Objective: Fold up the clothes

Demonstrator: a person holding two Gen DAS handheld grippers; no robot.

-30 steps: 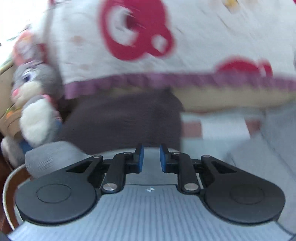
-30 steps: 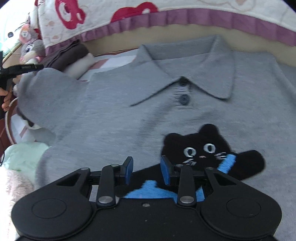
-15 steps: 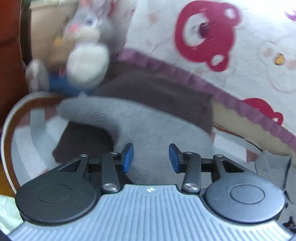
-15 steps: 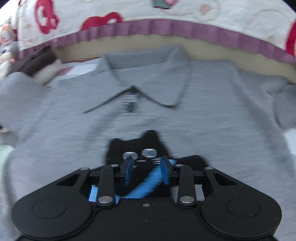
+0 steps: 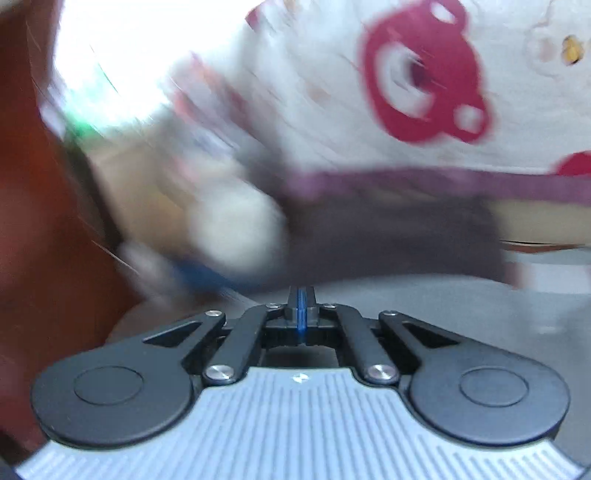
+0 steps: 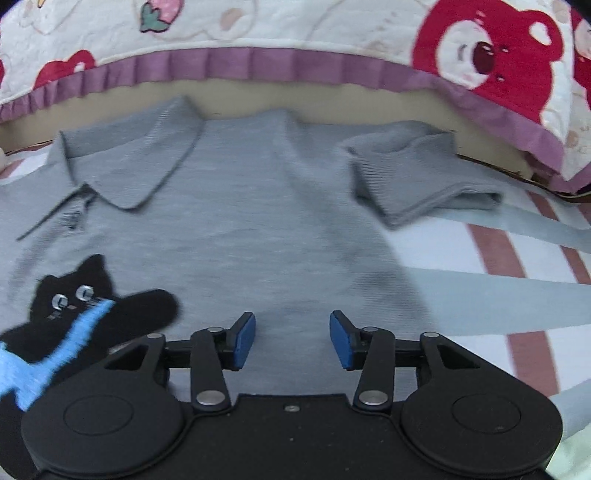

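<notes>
Striped bedsheet (image 6: 517, 266) in pale blue, white and rust, with a bear-print quilt (image 6: 295, 33) along the far edge. Grey polo shirt (image 6: 258, 221) spread flat on it, front up, collar toward the quilt, black cat patch (image 6: 85, 306) at the near left, one short sleeve (image 6: 413, 173) crumpled at the right. Right gripper (image 6: 291, 339) low over the shirt's middle, jaws wide apart, holding nothing. Left gripper (image 5: 301, 306) pressed fully together; whether any cloth is pinched, cannot tell. Beyond it, blurred grey fabric, a dark brown garment (image 5: 388, 240) and a soft toy (image 5: 229, 229).
</notes>
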